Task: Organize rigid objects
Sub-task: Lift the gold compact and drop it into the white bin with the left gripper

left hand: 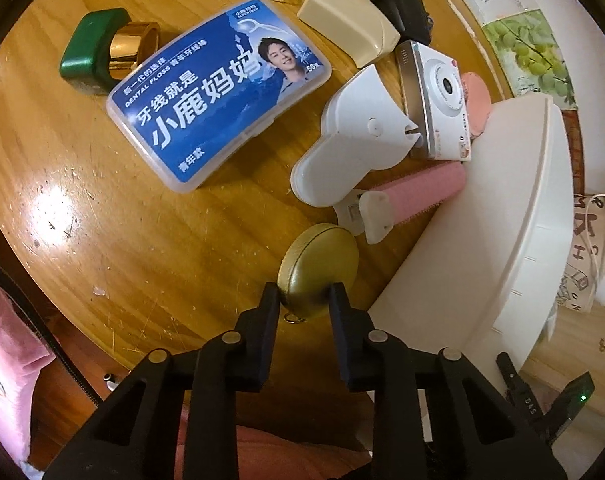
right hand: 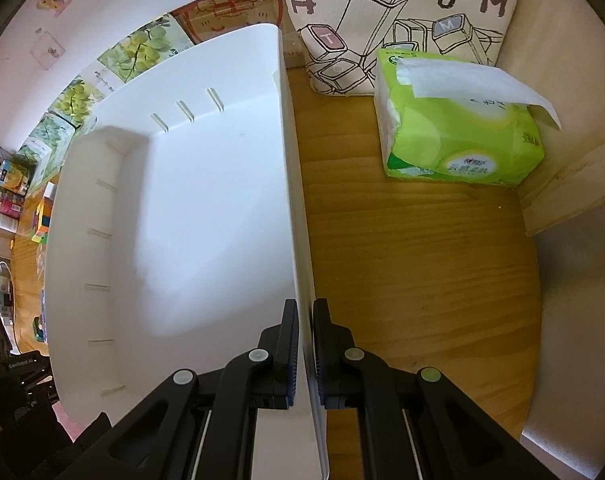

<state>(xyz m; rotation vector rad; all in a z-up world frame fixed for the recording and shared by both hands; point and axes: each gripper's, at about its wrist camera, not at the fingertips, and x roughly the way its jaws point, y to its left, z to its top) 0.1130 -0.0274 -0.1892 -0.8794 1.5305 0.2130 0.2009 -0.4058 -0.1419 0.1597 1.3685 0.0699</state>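
Gold round case (left hand: 317,270) pinched on edge by left gripper (left hand: 304,300) above wooden table (left hand: 142,220), beside white bin (left hand: 502,220) | right gripper (right hand: 305,320) clamps bin wall (right hand: 298,216) | floss box (left hand: 218,92), camera (left hand: 442,100) nearby

Warm honey-toned wooden tabletop (left hand: 150,216), scratched, with a bright glare patch of overhead light. Behind the tabletop, a pale wall (right hand: 82,4) lined with grape-print cartons (right hand: 142,46). Right of the tabletop, a light plywood panel (right hand: 570,92).
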